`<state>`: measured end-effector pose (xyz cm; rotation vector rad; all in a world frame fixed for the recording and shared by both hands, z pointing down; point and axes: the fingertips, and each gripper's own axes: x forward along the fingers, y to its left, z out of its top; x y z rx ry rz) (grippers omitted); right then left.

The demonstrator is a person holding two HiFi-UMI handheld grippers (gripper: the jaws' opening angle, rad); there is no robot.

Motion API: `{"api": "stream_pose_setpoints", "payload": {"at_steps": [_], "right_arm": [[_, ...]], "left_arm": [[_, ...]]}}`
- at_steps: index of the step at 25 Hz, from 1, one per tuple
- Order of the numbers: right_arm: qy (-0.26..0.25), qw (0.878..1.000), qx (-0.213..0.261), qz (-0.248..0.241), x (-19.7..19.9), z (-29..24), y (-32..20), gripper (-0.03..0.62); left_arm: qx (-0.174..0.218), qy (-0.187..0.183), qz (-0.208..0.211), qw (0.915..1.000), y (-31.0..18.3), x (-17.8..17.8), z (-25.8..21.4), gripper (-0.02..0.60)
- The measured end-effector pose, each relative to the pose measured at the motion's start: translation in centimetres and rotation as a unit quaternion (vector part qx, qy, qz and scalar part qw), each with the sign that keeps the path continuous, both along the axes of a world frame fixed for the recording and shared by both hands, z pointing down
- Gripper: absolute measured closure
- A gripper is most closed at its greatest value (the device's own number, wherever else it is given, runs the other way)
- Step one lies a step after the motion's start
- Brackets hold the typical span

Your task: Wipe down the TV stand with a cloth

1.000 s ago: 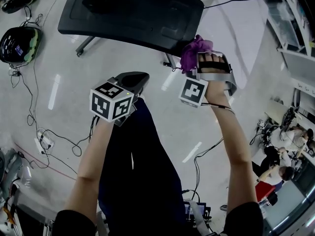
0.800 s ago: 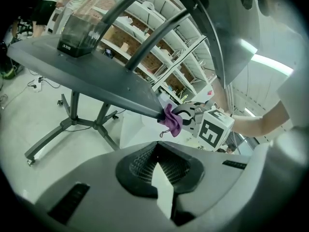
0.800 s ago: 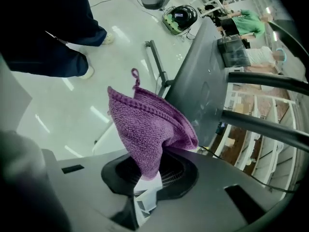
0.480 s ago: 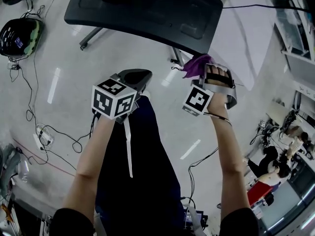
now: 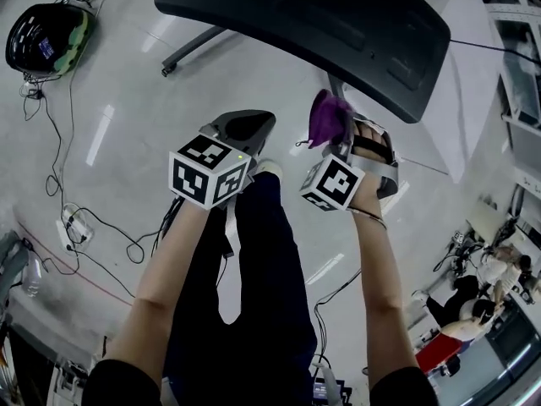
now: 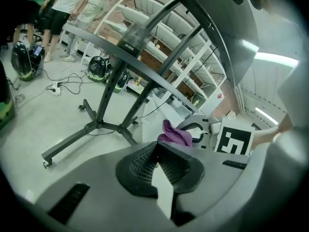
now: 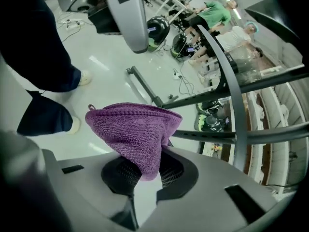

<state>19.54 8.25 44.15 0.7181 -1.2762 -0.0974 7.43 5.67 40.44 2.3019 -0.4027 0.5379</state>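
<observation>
The TV stand's black shelf (image 5: 338,24) crosses the top of the head view; its grey post and wheeled legs (image 6: 104,124) show in the left gripper view. A purple cloth (image 5: 325,118) hangs bunched from my right gripper (image 5: 338,132), just below the shelf's near edge and apart from it. In the right gripper view the cloth (image 7: 133,132) is pinched between the jaws of that gripper (image 7: 145,170), with the stand's bars (image 7: 227,71) behind. My left gripper (image 5: 245,127) is held beside it to the left, shut with nothing in it (image 6: 157,151).
A black and green helmet-like object (image 5: 46,36) lies on the floor at the far left, with cables (image 5: 76,218) trailing near it. People (image 5: 482,286) are at the lower right. White shelving racks (image 6: 159,37) stand behind the stand. The person's legs are below the grippers.
The black shelf has slid right and nearer in the head view. The right gripper, still holding the cloth, has drawn closer to the left gripper.
</observation>
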Motion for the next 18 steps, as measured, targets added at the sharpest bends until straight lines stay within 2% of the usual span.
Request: {"api": "stream_pose_setpoints", "payload": {"at_steps": [4, 8, 10, 12, 14, 16, 18], "right_arm": [[-0.050, 0.997, 0.044, 0.028, -3.9, 3.8, -2.8, 0.522], [-0.078, 0.994, 0.066, 0.034, -6.7, 8.7, -4.5, 0.522], [-0.100, 0.990, 0.083, 0.059, -7.5, 10.6, -5.0, 0.522], [-0.127, 0.980, 0.110, 0.103, -8.2, 11.8, -5.8, 0.522], [-0.155, 0.967, 0.147, 0.138, -8.7, 12.8, -7.0, 0.522], [-0.170, 0.956, 0.185, 0.154, -8.8, 13.5, -8.2, 0.522], [-0.170, 0.951, 0.209, 0.151, -8.6, 14.4, -9.3, 0.522]], "left_arm": [[0.053, -0.006, -0.032, 0.9981, -2.3, -2.3, 3.8, 0.575], [0.102, -0.005, -0.071, 0.9923, -4.5, -4.1, 7.6, 0.575], [0.115, 0.000, -0.093, 0.9890, -5.3, -5.1, 9.3, 0.575], [0.118, 0.006, -0.111, 0.9868, -5.8, -6.0, 11.0, 0.575], [0.119, 0.007, -0.111, 0.9866, -6.6, -6.6, 12.5, 0.575], [0.130, 0.010, -0.095, 0.9869, -7.3, -6.5, 13.4, 0.575], [0.143, 0.015, -0.082, 0.9862, -8.0, -6.2, 14.2, 0.575]]}}
